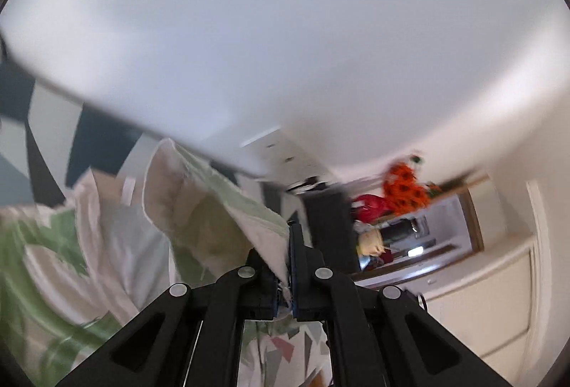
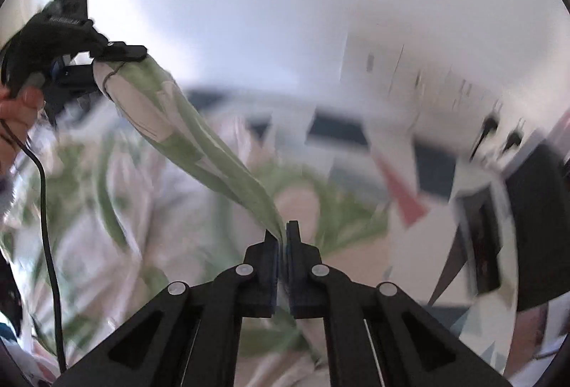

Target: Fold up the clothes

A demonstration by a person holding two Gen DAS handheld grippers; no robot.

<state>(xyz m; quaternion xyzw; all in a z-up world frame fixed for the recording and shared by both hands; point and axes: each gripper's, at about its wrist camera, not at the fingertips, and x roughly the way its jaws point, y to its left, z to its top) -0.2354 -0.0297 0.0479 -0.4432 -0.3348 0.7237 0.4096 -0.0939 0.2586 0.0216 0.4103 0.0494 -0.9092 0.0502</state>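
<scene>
A white garment with a green leaf print [image 1: 185, 205] hangs lifted off the bed. My left gripper [image 1: 286, 237] is shut on one edge of it, the cloth pinched between the pads and draping off to the left. In the right wrist view my right gripper [image 2: 283, 237] is shut on another part of the same garment [image 2: 199, 141]. The cloth stretches as a taut band up and left to the left gripper [image 2: 94, 66], which a hand [image 2: 17, 109] holds. The rest of the garment lies blurred below.
A bedspread with dark blue, white and red geometric shapes [image 2: 402, 166] lies beneath. A white chest of drawers [image 2: 427, 84] stands behind it. Orange flowers [image 1: 404, 187] and a mirror [image 1: 420, 241] sit at the right, by a white cabinet [image 1: 491, 283]. A black cable [image 2: 46, 209] hangs from the left gripper.
</scene>
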